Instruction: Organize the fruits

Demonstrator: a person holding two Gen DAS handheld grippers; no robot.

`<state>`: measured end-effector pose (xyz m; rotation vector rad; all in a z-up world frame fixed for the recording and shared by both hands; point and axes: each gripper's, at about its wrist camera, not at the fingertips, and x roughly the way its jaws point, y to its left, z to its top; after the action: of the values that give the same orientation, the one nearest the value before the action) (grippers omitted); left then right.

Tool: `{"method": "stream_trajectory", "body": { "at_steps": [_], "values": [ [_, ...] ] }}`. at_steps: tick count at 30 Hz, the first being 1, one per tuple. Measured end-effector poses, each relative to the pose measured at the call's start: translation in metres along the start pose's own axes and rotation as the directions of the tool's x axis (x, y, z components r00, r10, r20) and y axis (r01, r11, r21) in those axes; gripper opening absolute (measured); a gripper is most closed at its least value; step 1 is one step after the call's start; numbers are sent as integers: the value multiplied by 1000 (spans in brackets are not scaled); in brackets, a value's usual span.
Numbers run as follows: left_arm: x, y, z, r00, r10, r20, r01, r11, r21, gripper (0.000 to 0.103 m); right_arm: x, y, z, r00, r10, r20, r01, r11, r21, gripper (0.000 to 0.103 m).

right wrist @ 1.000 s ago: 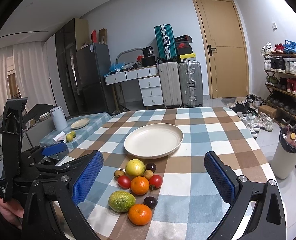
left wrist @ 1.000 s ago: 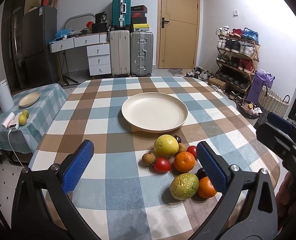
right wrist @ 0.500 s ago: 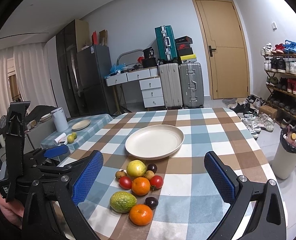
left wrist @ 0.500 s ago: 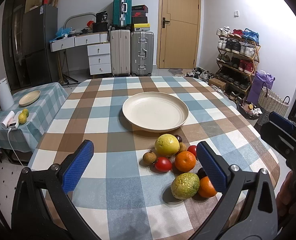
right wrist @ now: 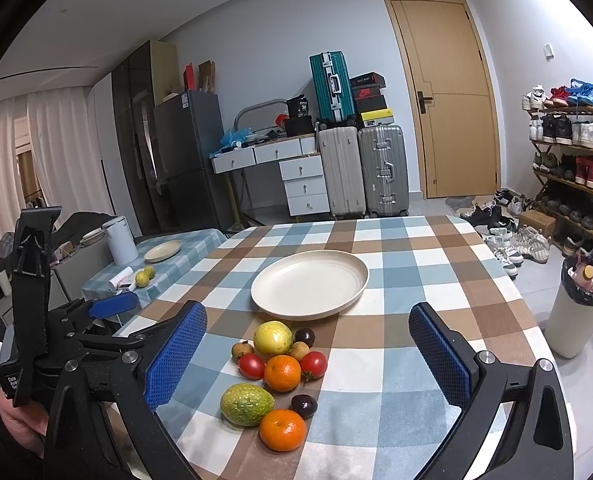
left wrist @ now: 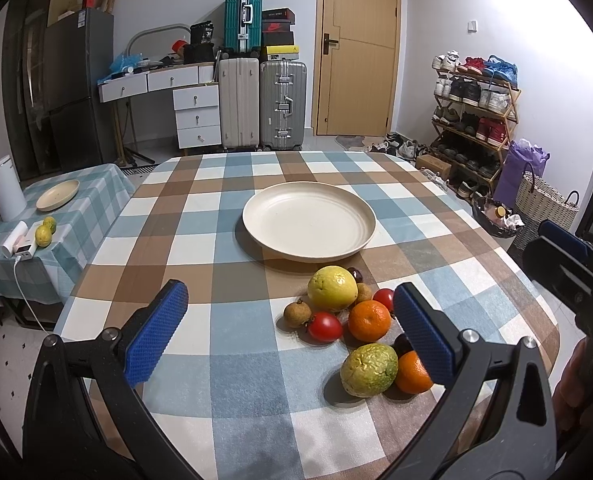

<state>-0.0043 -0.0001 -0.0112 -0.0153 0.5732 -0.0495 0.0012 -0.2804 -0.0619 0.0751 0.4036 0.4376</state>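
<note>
Fruit [right wrist: 277, 372] lay clustered on a checked tablecloth [left wrist: 200, 216], just in front of an empty cream plate [left wrist: 309, 221].

Both hand-held grippers hovered above the near edge of the table with nothing between their blue pads: the left gripper [left wrist: 290, 334] was spread wide, and the right gripper [right wrist: 306, 354] was likewise released. The pile held a yellow citrus [left wrist: 332, 289], two oranges [right wrist: 282, 373], two red tomatoes [left wrist: 325, 327], a green-yellow fruit [right wrist: 247, 399], dark plums [right wrist: 304, 405] and small brown fruits [left wrist: 297, 314], all touching or nearly so.
</note>
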Motion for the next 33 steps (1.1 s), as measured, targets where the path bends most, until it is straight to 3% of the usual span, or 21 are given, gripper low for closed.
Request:
{"method": "stream_trajectory", "body": {
  "at_steps": [13,22,28,33],
  "values": [
    [2,-2,-2,1000,-14,-13,14,1000,-2,103,-2,0,0,1000,0,7,0,1000,-1,103],
    [15,-4,-9,995,-65,-74,65,998,-7,103,-2,-5,0,1000,-9,-1,9,1000,12,103],
    [33,-6,-21,982,-125,-141,123,992,-23,102,1,-9,-5,1000,-16,-16,16,1000,19,103],
    [53,-10,-35,960,-187,-207,182,982,-42,99,3,-12,-8,999,-23,-28,23,999,29,103]
  ]
}}
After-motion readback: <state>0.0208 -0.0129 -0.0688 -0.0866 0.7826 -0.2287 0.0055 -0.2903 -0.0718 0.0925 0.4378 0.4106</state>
